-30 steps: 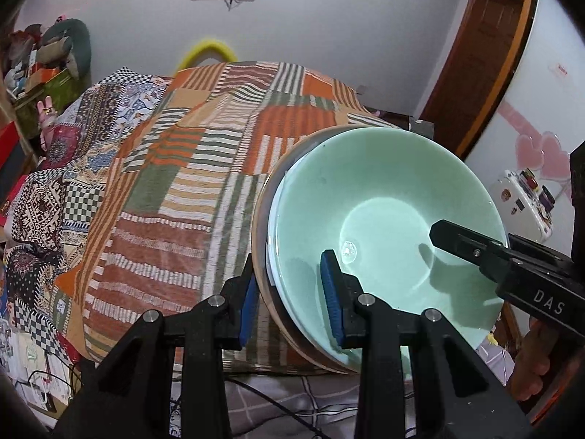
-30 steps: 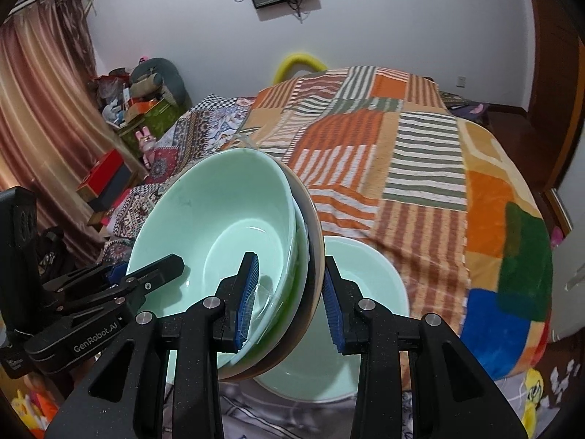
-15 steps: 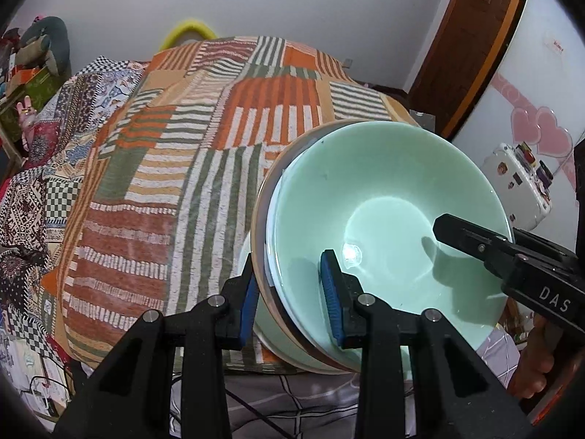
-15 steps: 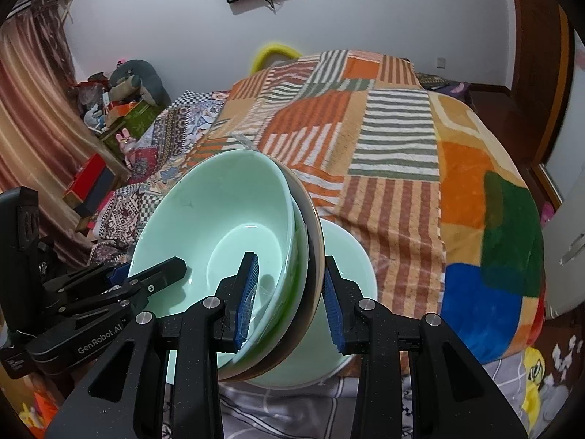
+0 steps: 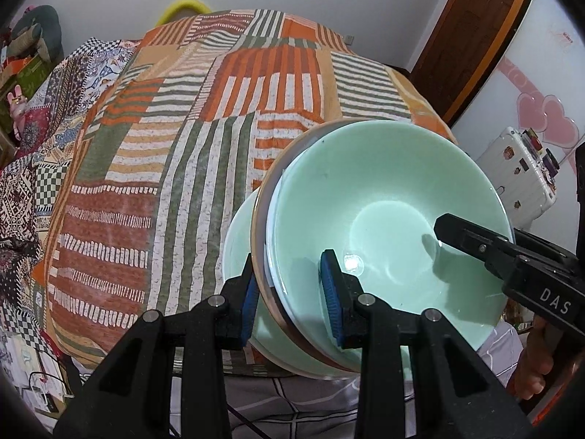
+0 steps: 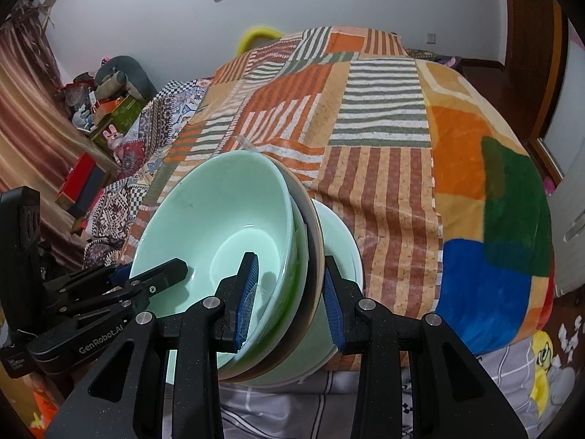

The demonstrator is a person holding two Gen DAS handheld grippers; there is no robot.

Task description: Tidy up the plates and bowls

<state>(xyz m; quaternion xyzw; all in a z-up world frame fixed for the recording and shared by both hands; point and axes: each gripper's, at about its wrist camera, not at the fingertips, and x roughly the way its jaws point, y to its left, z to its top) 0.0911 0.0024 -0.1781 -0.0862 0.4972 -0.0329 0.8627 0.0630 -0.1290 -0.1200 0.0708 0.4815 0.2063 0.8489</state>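
A: Bowls and plates, one stack — pale green bowl (image 5: 387, 226) on top, a white plate beneath it, a tan-rimmed plate (image 5: 260, 234) lowest; carried tilted between both tools above the near edge of the bed (image 5: 204, 139); not on any counter.

B: Jaws?

A: Left gripper (image 5: 290, 296) pinching the stack's near rim, one blue pad under the tan plate, the other inside the bowl; right gripper (image 6: 289, 298) the same on its side, one pad inside the bowl (image 6: 219, 226), the other behind the plate edge; neither spread.

B: Change over the last second?

A: A second green bowl (image 6: 342, 252) lies on the bed's patchwork blanket; a second ago it showed well clear past the stack in the right view; now the stack has come down and over it, so only a crescent of its rim shows in either view; the left view had no sign of it a second ago, now its edge (image 5: 237, 241) peeks out left of the tan plate.

B: Meaning?

A: Likely the stack is being lowered into that bowl; touching or not, I cannot tell; the tilt needs levelling before release, else the top bowl may slide.
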